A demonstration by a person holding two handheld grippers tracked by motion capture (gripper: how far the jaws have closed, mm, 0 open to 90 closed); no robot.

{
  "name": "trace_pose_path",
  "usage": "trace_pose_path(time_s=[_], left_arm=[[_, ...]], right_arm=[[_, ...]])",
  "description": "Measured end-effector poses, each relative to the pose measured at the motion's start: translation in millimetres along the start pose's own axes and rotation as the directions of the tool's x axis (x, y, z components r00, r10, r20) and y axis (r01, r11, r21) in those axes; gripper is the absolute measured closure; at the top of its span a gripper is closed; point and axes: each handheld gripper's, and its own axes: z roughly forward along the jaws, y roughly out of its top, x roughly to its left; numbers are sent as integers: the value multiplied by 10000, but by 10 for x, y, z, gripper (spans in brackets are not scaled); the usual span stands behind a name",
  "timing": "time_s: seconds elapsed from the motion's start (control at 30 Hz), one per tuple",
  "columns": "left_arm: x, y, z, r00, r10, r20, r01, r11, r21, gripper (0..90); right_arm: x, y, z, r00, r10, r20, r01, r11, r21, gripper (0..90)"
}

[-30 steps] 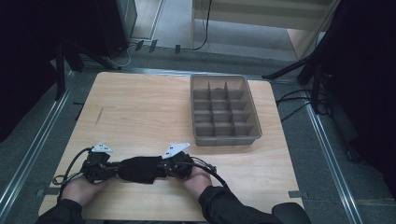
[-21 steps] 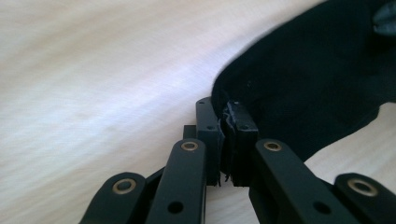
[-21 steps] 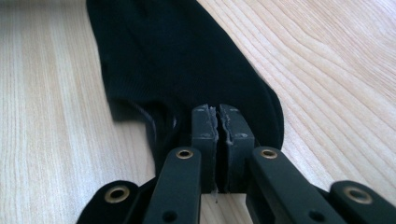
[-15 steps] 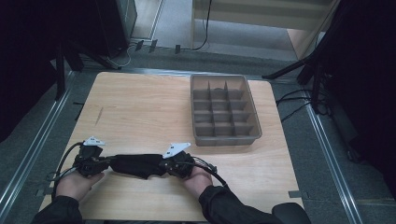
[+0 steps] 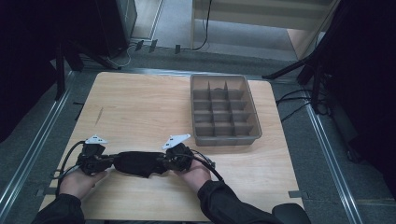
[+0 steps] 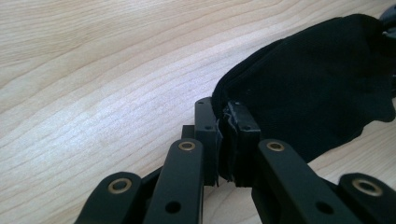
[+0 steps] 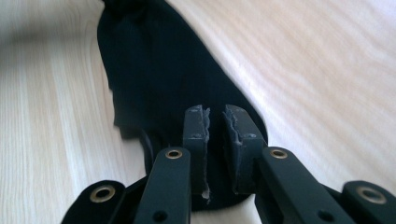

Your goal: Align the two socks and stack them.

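A black cloth [image 5: 137,163] lies stretched out on the wooden table [image 5: 140,107] near its front edge, between my two grippers. My left gripper [image 5: 112,161] is shut on the cloth's left end. In the left gripper view the pads [image 6: 208,135] pinch the cloth's [image 6: 317,84] edge. My right gripper [image 5: 163,161] is at the other end. Its jaws [image 7: 215,140] have just been opening and now stand a narrow gap apart over the cloth [image 7: 154,70], which runs away from them across the table.
A grey divided tray [image 5: 225,140] with several empty compartments stands at the right of the table, just beyond my right hand. Cables trail from both grippers. The table's front edge is close below both hands.
The left gripper has shifted slightly to the left, and the cloth is drawn out longer and flatter between the two grippers. The right hand has stayed where it was.
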Motion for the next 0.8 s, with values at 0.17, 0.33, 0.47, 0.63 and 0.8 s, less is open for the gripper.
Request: trace_pose_path(time_s=[0.17, 0.33, 0.47, 0.63, 0.8], left_arm=[[18, 50, 30, 9999, -100, 62, 99, 9999, 10, 835], [69, 79, 55, 9997, -201, 104, 201, 9998, 64, 836], [95, 84, 48, 9996, -241, 138, 240, 9997, 86, 838], [127, 82, 43, 9989, -452, 115, 448, 9984, 346, 846], [170, 83, 36, 9977, -618, 272, 608, 9976, 338, 848]], right_arm=[[-12, 171, 123, 10000, -30, 67, 31, 9999, -153, 831], [-11, 216, 309, 9989, -121, 451, 108, 9995, 304, 864], [-34, 167, 376, 9977, -181, 652, 160, 9993, 340, 876], [-55, 128, 374, 9980, -144, 619, 139, 9999, 93, 894], [-100, 94, 340, 9974, 17, 715, -18, 10000, 14, 900]])
